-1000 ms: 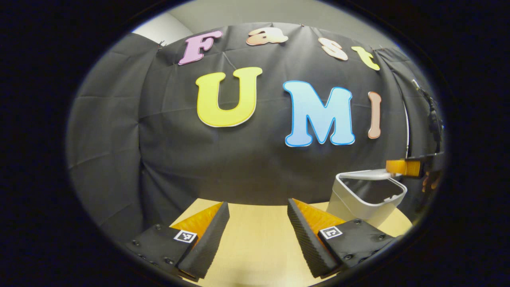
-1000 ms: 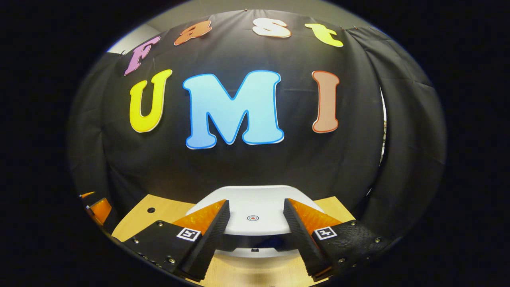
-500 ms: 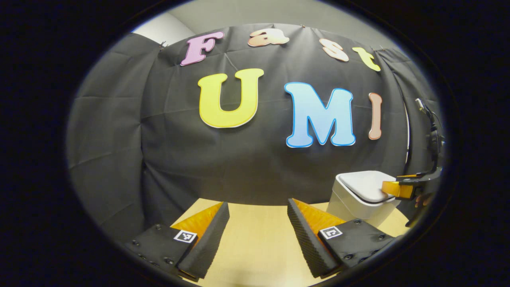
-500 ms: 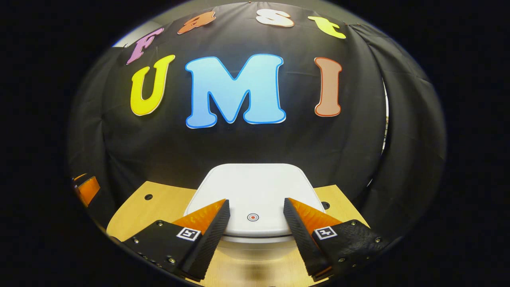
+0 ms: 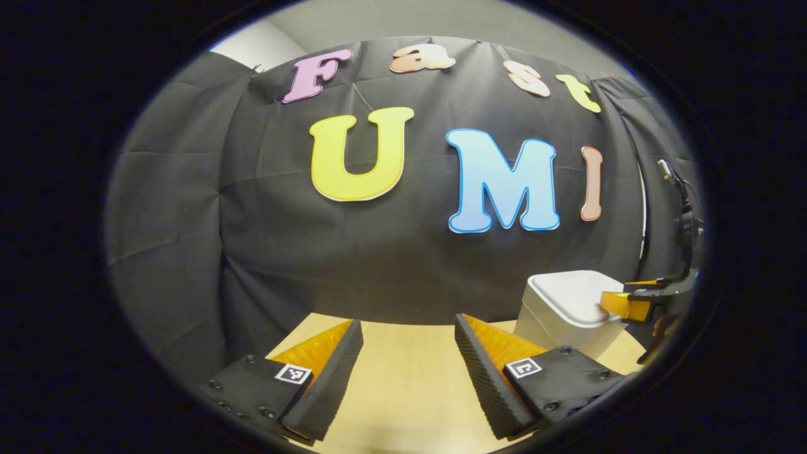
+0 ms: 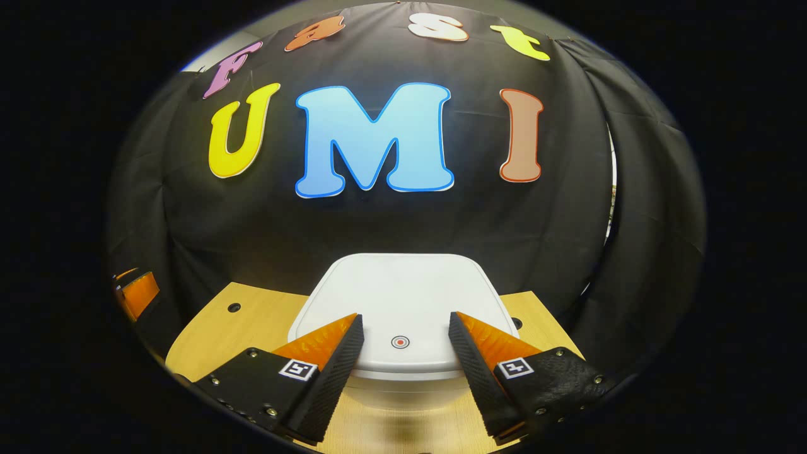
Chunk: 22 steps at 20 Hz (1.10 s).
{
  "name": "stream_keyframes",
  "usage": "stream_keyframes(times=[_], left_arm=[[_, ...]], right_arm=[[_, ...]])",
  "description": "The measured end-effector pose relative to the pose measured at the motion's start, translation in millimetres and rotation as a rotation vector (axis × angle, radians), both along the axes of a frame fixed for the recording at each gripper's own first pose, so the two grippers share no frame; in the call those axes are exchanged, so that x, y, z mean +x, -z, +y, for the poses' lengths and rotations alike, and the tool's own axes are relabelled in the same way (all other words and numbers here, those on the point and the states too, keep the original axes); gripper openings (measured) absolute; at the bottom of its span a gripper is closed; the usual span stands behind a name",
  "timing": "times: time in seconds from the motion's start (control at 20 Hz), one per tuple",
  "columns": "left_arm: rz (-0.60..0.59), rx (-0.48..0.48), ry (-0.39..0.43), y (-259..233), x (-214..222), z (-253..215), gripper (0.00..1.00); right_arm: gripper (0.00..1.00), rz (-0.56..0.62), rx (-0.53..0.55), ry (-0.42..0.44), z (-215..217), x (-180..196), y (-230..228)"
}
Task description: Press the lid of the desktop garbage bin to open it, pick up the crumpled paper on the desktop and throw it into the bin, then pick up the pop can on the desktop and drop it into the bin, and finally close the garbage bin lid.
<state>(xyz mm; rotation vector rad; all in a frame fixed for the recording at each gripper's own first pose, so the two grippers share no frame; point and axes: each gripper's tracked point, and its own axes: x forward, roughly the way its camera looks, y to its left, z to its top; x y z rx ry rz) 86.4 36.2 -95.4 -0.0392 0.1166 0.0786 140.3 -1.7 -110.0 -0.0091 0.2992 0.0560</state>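
The white desktop bin (image 5: 555, 318) stands on the wooden table at the right of the left gripper view, with its lid (image 6: 403, 287) lying flat and closed. A small red ring mark (image 6: 400, 342) sits near the lid's front edge. My right gripper (image 6: 405, 318) is open, with its fingers straddling that mark and resting on or just over the lid's front. From the left gripper view, the right gripper (image 5: 621, 306) meets the lid's near edge. My left gripper (image 5: 408, 323) is open over bare table, left of the bin, with nothing between its fingers.
The light wooden table (image 5: 403, 378) ends at the black cloth wall close behind the bin. Small round holes (image 6: 234, 308) mark the tabletop beside the bin. Part of the left gripper (image 6: 135, 296) shows at the far left of the right gripper view.
The lid was tilted half open a second ago; my right gripper has pushed it down and it now lies flat and closed. My left gripper has barely moved.
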Motion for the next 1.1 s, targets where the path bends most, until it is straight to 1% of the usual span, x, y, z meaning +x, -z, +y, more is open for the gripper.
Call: stream_keyframes(times=[0.1, 0.15, 0.4, 0.55, 0.7, 0.9, 0.95, 1.05, 1.1], left_arm=[[0.001, 0.001, 0.004, 2.0, 1.6, -2.5, 0.96], [0.002, 0.003, 0.007, 2.4, 2.3, -4.2, 1.0], [0.006, -0.003, 0.007, 4.9, 1.0, -5.9, 1.0], [0.005, -0.003, 0.007, 5.5, -0.6, -5.4, 1.0], [0.002, 0.0, 0.009, 4.7, -2.2, -6.6, 1.0], [-0.008, 0.011, 0.015, -0.3, -2.3, -8.8, 1.0], [-0.01, 0.013, 0.018, -1.2, -2.6, -9.7, 0.91], [-0.016, 0.021, 0.024, -4.2, -3.4, -11.9, 1.0], [-0.023, 0.025, 0.026, -7.2, -4.2, -12.8, 1.0]], right_arm=[[0.89, -0.022, -0.005, 0.002, 0.2, -0.1, 0.4], [0.89, -0.031, -0.006, 0.004, 0.1, -0.1, 0.8], [0.89, -0.047, -0.011, 0.011, 0.4, -1.9, 4.2], [0.89, -0.058, 0.007, 0.009, 1.0, -9.0, 6.0], [0.89, -0.093, -0.001, -0.004, 2.9, -17.0, 6.5], [0.89, -0.1, 0.013, -0.023, 2.8, -19.3, 3.1], [0.89, -0.094, 0.012, -0.028, 2.9, -19.7, 3.9], [0.88, -0.092, 0.006, -0.028, 1.4, -22.4, 1.8], [0.88, -0.093, 0.003, -0.02, 0.3, -25.6, -0.3]])
